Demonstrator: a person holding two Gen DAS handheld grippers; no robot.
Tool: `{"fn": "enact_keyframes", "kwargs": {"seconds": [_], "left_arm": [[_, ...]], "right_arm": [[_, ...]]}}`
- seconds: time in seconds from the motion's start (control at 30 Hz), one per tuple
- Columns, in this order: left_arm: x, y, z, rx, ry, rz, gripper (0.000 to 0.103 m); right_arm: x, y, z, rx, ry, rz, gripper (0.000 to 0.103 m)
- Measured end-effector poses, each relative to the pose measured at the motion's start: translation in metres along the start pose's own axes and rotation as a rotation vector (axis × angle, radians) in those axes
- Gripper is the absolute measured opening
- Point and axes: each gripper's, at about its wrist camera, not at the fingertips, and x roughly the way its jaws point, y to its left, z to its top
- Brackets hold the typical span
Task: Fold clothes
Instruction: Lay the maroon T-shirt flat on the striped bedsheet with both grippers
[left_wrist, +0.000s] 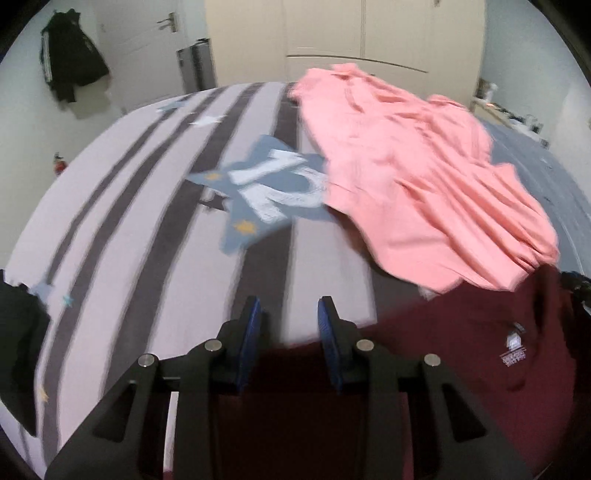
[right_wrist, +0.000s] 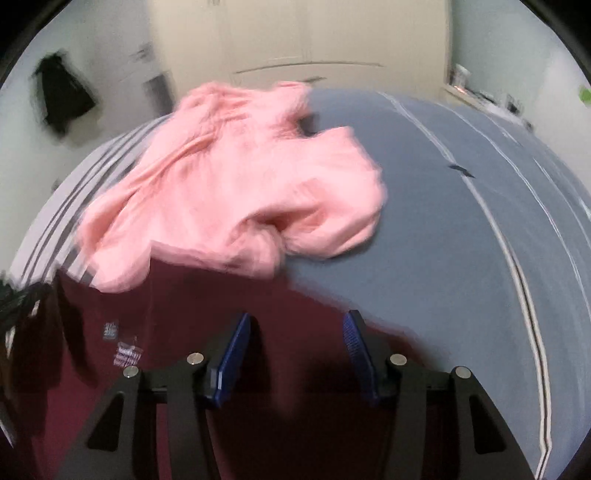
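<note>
Maroon cotton T-shirt (left_wrist: 461, 339): lay flat on striped bedcover (left_wrist: 129, 221).
Left gripper (left_wrist: 290, 314): jaws apart, empty.
Right gripper (right_wrist: 297, 328): jaws apart, empty.

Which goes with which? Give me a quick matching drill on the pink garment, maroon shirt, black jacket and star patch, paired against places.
Things:
1. pink garment
2. maroon shirt
3. black jacket
4. star patch

Places:
A. hanging on the wall near the door
B. printed on the striped bedcover
C. crumpled farther back on the bed
D. nearest, under both grippers

Pairs: 1-C, 2-D, 3-A, 4-B
</note>
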Motion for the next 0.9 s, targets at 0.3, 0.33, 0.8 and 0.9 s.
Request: {"fn": "enact_keyframes", "kwargs": {"seconds": [0.3,0.33,0.8,0.9], "left_arm": [[-0.065,0.086,-0.074,-0.001,0.064,0.032,0.039],[-0.07,0.098,-0.084,-0.007,0.076,0.042,0.039],[-0.085,0.17,-0.175,-0.164,0.205,0.15,0.059],[-0.084,0.167,-0.168,-0.192,0.161,0.11,0.057]], "right_arm": [[-0.062,-0.035,-0.044,-0.113,-0.036,-0.024,0.049],[-0.068,-0.04,-0.052,-0.115,-0.03,-0.033,0.049],[-0.123,-0.141,-0.145,0.073,0.065,-0.203,0.067],[-0.12,-0.147,-0.148,0.106,0.075,-0.201,0.071]]}}
